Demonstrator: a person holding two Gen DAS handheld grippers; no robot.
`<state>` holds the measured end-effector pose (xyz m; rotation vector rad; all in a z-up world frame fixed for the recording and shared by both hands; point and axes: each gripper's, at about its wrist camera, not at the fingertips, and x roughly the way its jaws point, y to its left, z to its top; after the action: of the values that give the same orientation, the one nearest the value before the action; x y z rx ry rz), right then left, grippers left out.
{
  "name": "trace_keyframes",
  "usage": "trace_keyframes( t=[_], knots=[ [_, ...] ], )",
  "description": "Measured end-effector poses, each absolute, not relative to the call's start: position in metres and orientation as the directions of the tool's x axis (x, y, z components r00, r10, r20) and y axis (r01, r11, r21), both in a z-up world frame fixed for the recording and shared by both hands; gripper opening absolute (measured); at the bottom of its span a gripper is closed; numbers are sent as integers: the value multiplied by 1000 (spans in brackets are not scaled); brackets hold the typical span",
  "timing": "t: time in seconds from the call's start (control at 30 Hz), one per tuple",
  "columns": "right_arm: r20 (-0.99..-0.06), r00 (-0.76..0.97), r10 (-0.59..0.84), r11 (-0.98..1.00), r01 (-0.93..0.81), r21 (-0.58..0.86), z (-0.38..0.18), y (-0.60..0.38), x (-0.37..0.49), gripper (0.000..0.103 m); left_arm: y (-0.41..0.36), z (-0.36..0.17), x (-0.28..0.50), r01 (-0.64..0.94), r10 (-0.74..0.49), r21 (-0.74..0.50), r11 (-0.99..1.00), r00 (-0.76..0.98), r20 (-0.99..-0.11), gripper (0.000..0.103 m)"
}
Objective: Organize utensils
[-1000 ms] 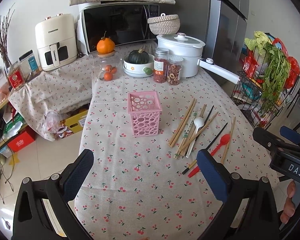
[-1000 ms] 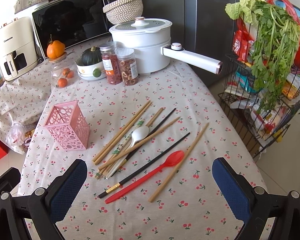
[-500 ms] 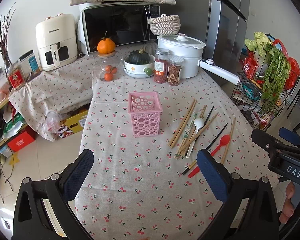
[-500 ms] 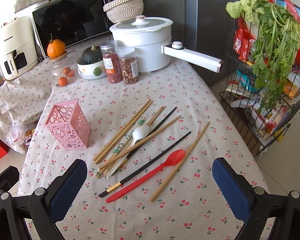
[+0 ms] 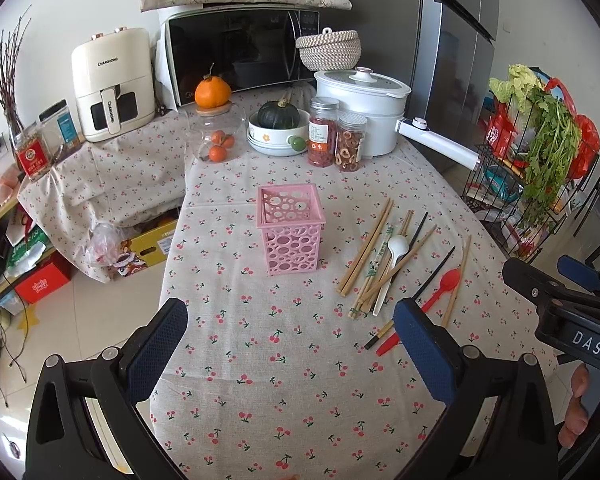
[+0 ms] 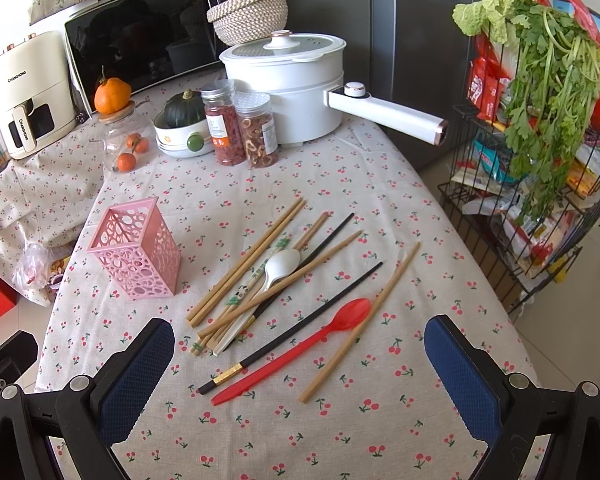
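Cherry-print cloth covers the table [image 6: 380, 184] beneath both grippers. Spread wide, the left gripper [image 5: 288, 344] holds nothing and hovers clear of the cloth, the pink holder [image 5: 291, 236] standing ahead between its fingers. Equally wide and empty, the right gripper [image 6: 300, 364] hangs above the red spoon [image 6: 300, 350], with chopsticks [image 6: 252, 256] and white spoon [image 6: 278, 268] just beyond.

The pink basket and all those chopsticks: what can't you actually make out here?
- Pink basket: floor inside hidden by its own walls, both views.
- Black chopstick: middle hidden under the white spoon and pile.
- Red spoon: handle partly hidden behind a left gripper finger, left view.
- Jar labels: too small to read.
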<state>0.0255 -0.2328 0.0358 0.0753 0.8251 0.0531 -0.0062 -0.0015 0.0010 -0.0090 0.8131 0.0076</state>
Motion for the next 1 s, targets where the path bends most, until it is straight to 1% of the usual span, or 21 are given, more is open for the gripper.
trace_keyframes(
  t=[0.57, 0.7, 0.87, 1.0],
  knots=[
    [-735, 672, 90, 994, -20, 103, 35, -235, 26, 103, 3, 1, -1, -13, 4, -7, 1000, 693, -721, 103],
    [-758, 647, 81, 994, 4, 110, 38, -248, 37, 103, 0, -2, 7, -19, 27, 19, 1000, 708, -706, 103],
    [-805, 589, 74, 988, 64, 138, 37, -279, 61, 103, -13, -11, 35, 34, 3, 33, 999, 648, -762, 103],
    [-837, 529, 136, 974, 83, 211, 36, -301, 87, 103, -32, -4, 54, 111, -30, 48, 993, 612, -791, 103]
  ],
)
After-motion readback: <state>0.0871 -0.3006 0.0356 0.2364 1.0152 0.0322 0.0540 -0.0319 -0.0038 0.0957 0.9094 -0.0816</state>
